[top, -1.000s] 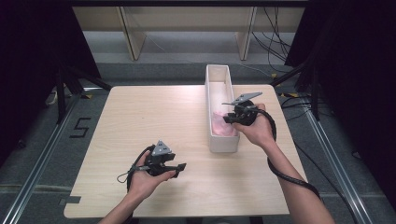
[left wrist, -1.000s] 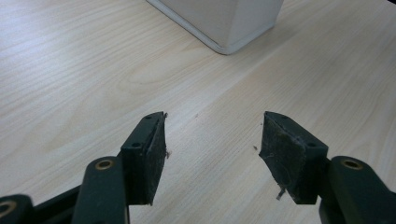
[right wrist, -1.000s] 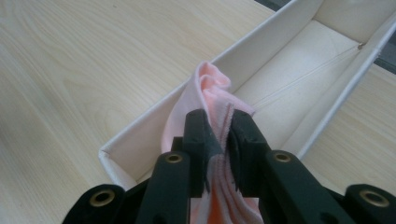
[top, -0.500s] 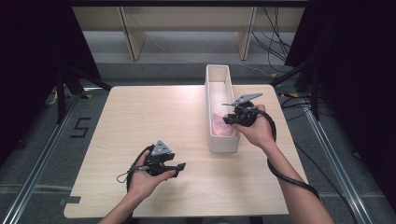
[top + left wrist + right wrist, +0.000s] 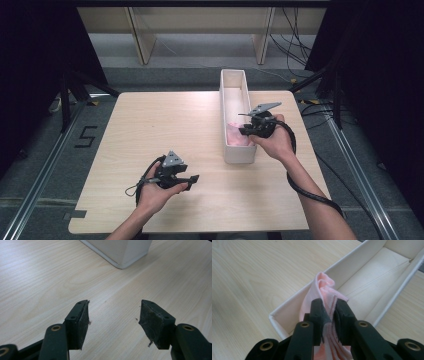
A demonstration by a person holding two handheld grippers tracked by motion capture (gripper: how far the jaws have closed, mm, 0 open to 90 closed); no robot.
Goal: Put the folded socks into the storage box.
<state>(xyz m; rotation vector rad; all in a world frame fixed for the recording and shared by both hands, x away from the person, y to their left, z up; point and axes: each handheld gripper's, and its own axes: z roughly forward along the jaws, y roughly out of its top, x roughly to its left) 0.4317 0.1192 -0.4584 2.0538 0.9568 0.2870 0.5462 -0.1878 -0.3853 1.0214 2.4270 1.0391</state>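
**Right tongs hold cloth over bin; left tongs idle**

Right tongs [image 5: 329, 315] are clamped narrow on a fold of pink cloth [image 5: 322, 288]; pads pinch several layers, with the bunched top standing above the jaws. Cloth sits at the near end of the white bin [image 5: 226, 92], part draped against the near-left inner wall, lower part hidden behind the jaws. High view puts the right tongs [image 5: 245, 131] over the bin's near third.

Left tongs [image 5: 113, 317] are wide, nothing between pads, low over bare table [image 5: 150, 125], near the front edge and well apart from the bin. Bin corner [image 5: 122, 263] lies ahead of them.

Step, as judged: placing cloth into the bin, grip not yet released. Whether cloth rests on the bin floor cannot be told.

Next move calls for lowering until cloth settles, then spreading the jaws and lifting straight up.

Room: bin is narrow, walls close on both sides of the jaws; far end of bin is free. Risk: cloth catching on the near rim.
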